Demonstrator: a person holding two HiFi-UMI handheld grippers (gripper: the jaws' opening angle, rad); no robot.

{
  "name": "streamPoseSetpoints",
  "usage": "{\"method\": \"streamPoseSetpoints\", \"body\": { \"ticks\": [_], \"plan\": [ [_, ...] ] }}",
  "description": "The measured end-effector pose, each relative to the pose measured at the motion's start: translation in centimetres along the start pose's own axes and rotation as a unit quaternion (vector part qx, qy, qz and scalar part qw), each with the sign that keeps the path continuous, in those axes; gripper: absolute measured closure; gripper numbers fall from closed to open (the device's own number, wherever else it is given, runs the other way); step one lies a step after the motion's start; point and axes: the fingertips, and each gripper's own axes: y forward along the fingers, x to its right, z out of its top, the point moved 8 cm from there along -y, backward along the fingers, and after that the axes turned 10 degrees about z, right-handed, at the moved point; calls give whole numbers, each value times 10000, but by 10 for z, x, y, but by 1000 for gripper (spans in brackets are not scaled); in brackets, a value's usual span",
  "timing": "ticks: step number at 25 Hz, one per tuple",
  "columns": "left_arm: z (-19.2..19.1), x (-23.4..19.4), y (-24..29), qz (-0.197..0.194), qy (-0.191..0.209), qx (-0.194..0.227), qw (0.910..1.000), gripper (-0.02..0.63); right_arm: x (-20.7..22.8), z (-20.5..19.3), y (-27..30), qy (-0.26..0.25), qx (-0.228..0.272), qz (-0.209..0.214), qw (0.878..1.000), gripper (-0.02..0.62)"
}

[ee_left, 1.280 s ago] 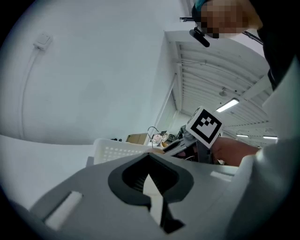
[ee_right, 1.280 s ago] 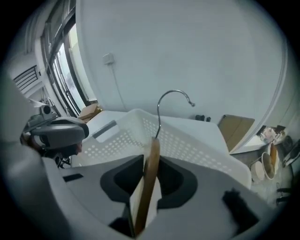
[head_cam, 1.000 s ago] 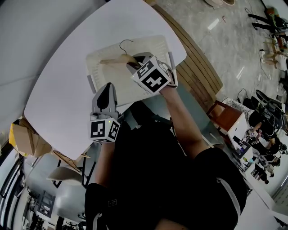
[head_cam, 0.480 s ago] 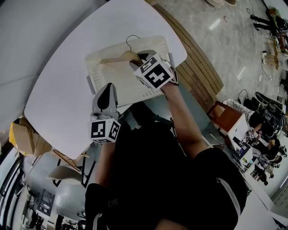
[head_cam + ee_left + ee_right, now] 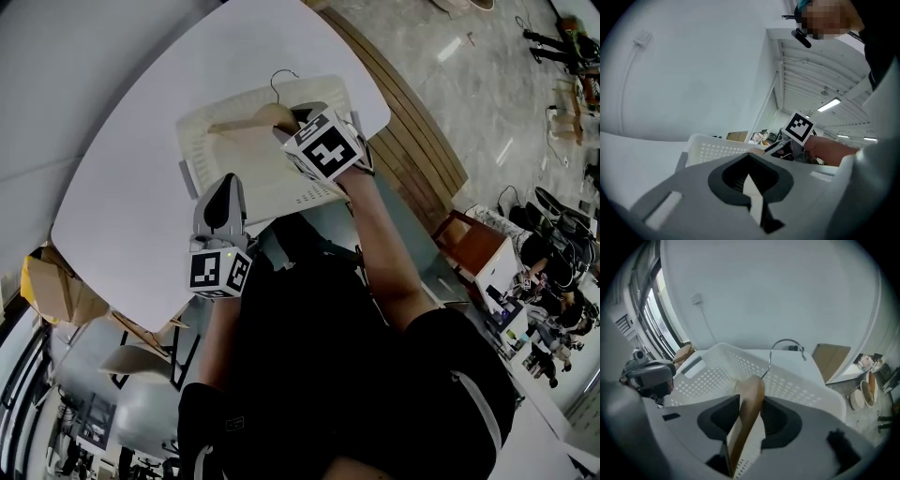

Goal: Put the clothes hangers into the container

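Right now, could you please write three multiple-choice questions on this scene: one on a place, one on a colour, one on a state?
1. The basket stands on: A the floor; B the white table; C a chair.
2. The hanger is: A blue; B black; C light brown wood.
3. The right gripper has its jaws: A apart, hanger between them; B together, empty; C clamped on the basket rim.
Answers: 1 B, the head view shows tabletop under it. 2 C, the head and right gripper views show wood. 3 A, its own view shows this; the jaws have just been opening.
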Motion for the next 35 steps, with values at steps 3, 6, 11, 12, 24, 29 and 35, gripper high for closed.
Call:
{"method": "streamPoseSetpoints", "body": {
  "ticks": [3,6,11,12,24,29,35],
  "plan": [
    [-1,4,2,-1,-2,-19,10000,603,5,-3,-2,15,-14,-8,10000,443],
    [-1,3,2,1,0,-36,10000,603,7,-3,-1,24,4,-15,10000,439],
    [-3,3,2,-4,-7,-46,10000,601,10,-7,0,107,-23,-36,9999,433],
    [-3,4,2,-8,-4,-46,10000,603,12,-8,0,121,-22,-35,9999,431],
    [-3,6,2,-35,-17,-54,10000,601,21,-14,6,329,-181,-113,9992,413],
    [-3,9,1,-20,-30,-40,10000,601,23,-16,7,362,-191,-88,9991,411],
    [-5,2,0,13,-38,-45,10000,603,22,-16,15,381,-279,-74,9989,411]
  ]
}}
